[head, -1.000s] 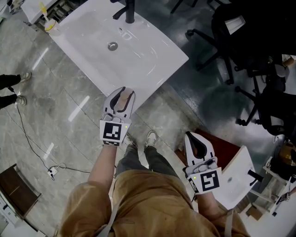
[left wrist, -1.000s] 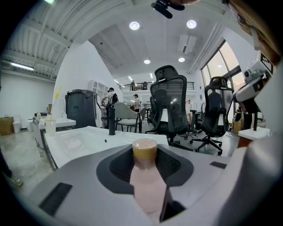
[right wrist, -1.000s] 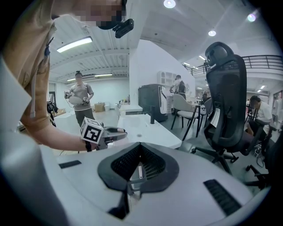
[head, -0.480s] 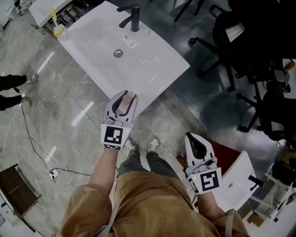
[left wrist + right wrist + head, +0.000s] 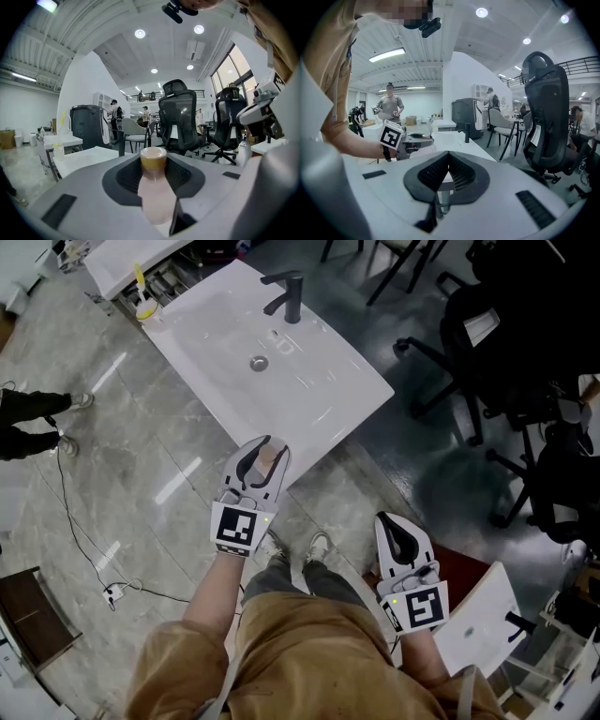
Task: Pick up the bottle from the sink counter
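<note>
The person wears a tan short-sleeved shirt (image 5: 300, 652), dark trousers (image 5: 281, 576) and pale shoes (image 5: 319, 545). The left gripper (image 5: 265, 444) and right gripper (image 5: 394, 521) have white shells with black ribbed pads. Each carries a marker cube (image 5: 238, 527) printed in black-and-white squares, beside a small green light.

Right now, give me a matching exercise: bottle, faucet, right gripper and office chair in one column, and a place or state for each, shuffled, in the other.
1. bottle
2. faucet
3. right gripper
4. office chair

A. shut, nothing in it
B. on the floor to the right of the sink counter
C. held in the left gripper
D. standing on the sink counter

Pairs: 1-C, 2-D, 3-A, 4-B
</note>
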